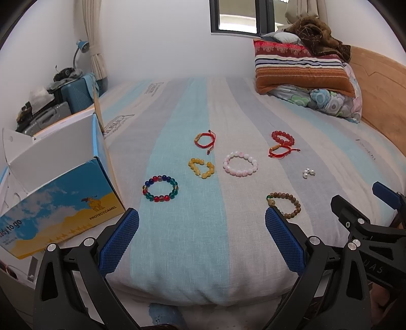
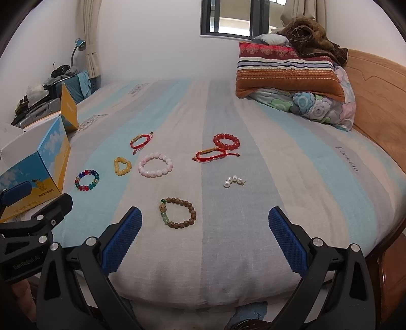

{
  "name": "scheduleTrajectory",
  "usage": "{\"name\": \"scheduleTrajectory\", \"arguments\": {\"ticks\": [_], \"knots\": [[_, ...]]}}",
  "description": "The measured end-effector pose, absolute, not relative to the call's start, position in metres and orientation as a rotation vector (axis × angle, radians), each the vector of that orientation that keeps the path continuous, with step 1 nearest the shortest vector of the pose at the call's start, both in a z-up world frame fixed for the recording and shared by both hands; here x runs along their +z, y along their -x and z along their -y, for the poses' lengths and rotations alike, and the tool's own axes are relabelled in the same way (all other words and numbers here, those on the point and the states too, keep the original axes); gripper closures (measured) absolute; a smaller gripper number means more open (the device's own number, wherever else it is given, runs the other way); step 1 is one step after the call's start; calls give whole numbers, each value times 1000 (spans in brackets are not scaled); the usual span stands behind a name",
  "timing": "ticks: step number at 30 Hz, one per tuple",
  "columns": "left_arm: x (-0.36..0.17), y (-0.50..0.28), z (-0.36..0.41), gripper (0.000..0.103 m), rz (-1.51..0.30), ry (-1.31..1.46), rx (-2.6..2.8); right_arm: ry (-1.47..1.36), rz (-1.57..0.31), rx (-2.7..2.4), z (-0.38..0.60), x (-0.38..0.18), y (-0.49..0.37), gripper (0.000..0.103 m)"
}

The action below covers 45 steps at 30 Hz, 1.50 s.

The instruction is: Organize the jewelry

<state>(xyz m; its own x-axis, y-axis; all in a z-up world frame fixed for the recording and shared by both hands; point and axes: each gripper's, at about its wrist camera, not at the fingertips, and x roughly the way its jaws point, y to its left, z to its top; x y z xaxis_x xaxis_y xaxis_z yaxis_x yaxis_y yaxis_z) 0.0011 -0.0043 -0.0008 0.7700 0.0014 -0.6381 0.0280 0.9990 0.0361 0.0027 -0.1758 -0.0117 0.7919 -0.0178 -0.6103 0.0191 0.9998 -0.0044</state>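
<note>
We hold the left tool (image 1: 202, 214) and right tool (image 2: 205, 213) released, fingers spread, above the near edge of the striped bed (image 1: 192, 106). The wooden bead bracelet (image 2: 178, 212) lies nearest, just ahead of the right tool. Pearl earrings (image 2: 234, 181), pink bracelet (image 2: 155, 164) and multicolored bracelet (image 1: 160, 187) lie apart farther on. An open box (image 1: 59, 203) sits at left.

I see a striped bed (image 1: 192, 106) filling the view. At far right a striped pillow (image 1: 299, 68) lies on a floral quilt (image 1: 330, 101), with a brown blanket (image 1: 317, 35) on top. Far left stand a blue lamp (image 1: 82, 47) and suitcases (image 1: 76, 95); a window (image 1: 238, 15) sits behind.
</note>
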Motion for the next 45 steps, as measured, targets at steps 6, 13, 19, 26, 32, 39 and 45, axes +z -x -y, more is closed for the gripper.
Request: {"name": "scheduleTrajectory", "arguments": {"ticks": [6, 13, 19, 26, 32, 39, 45], "knots": [[-2, -1, 4, 6, -675, -44, -12, -16, -659, -29, 179, -12, -4, 7], [-2, -1, 3, 6, -652, -37, -2, -13, -674, -43, 180, -16, -6, 7], [-3, -3, 2, 6, -652, -37, 1, -10, -671, -44, 180, -16, -7, 7], [-3, -8, 3, 6, -653, -26, -7, -6, -667, -46, 180, -16, -10, 7], [-4, -12, 4, 6, -660, -32, -6, -7, -667, -45, 180, -15, -15, 7], [-6, -19, 6, 6, -670, -52, -6, -10, -665, -55, 182, -14, -24, 7], [-9, -31, 12, 6, -689, -50, -30, -13, -671, -65, 187, -15, -38, 7]]}}
